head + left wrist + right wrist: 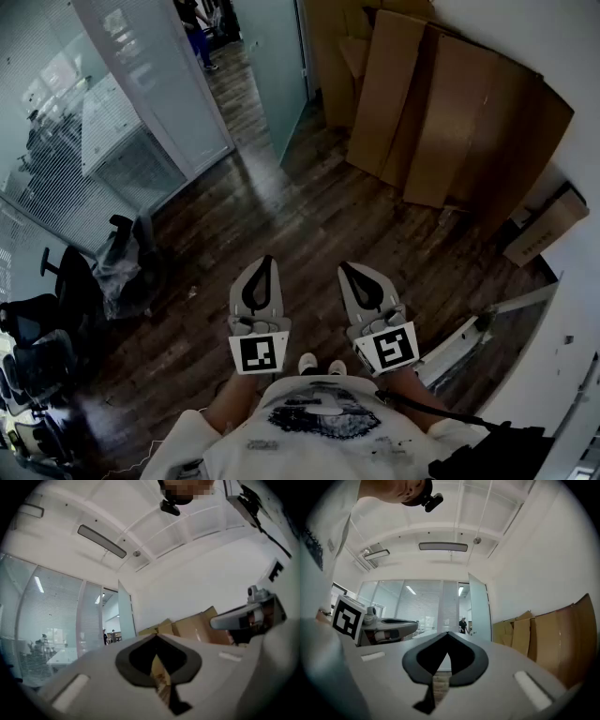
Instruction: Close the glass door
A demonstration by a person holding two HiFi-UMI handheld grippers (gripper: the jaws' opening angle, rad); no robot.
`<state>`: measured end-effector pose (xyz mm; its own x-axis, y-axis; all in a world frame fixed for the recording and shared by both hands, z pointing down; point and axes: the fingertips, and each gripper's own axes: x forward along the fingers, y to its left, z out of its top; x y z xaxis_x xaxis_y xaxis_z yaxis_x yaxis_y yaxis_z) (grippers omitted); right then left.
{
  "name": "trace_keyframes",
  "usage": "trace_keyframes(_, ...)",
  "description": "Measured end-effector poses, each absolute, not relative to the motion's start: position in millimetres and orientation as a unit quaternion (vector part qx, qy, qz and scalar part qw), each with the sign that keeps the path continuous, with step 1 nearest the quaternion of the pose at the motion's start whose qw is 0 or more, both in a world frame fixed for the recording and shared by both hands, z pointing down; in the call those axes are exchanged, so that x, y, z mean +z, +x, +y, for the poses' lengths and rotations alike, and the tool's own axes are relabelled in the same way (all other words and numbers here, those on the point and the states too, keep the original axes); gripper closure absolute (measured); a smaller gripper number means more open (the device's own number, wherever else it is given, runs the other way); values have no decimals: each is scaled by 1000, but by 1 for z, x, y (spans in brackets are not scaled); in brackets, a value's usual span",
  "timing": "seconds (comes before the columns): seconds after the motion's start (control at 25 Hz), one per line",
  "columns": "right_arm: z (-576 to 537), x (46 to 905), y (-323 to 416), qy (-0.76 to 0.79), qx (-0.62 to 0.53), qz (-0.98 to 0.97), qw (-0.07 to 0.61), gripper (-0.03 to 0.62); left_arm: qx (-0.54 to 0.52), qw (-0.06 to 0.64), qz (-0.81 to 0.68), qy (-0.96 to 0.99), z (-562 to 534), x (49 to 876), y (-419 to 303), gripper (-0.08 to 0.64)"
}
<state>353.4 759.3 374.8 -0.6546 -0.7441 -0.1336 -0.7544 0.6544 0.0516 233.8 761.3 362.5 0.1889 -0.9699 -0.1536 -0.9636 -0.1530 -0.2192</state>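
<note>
Glass door [277, 75] ajar; long cardboard box [547, 228] by wall (contents out of sight).

Left gripper [263, 262], right gripper [347, 270]: matching light grey plastic shells, each tapering to a point. Black liner rims teardrop-shaped opening between jaws. Pale rectangular inset on each shell flank.

Left marker cube [258, 352], right marker cube [394, 347]: white faces, black square pattern.

Black cable [441, 410] runs from rear of right gripper.

Clothing: white T-shirt [319, 441] with dark grey graphic print on front; white shoes [307, 362].

Small black head camera [432, 502] visible in right gripper view.
</note>
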Motion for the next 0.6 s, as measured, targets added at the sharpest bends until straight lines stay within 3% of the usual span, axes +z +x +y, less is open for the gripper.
trace_keyframes(0.6,759,392,327,-427,20,903,35,586,-35,90,638,-764,769,387,207,557)
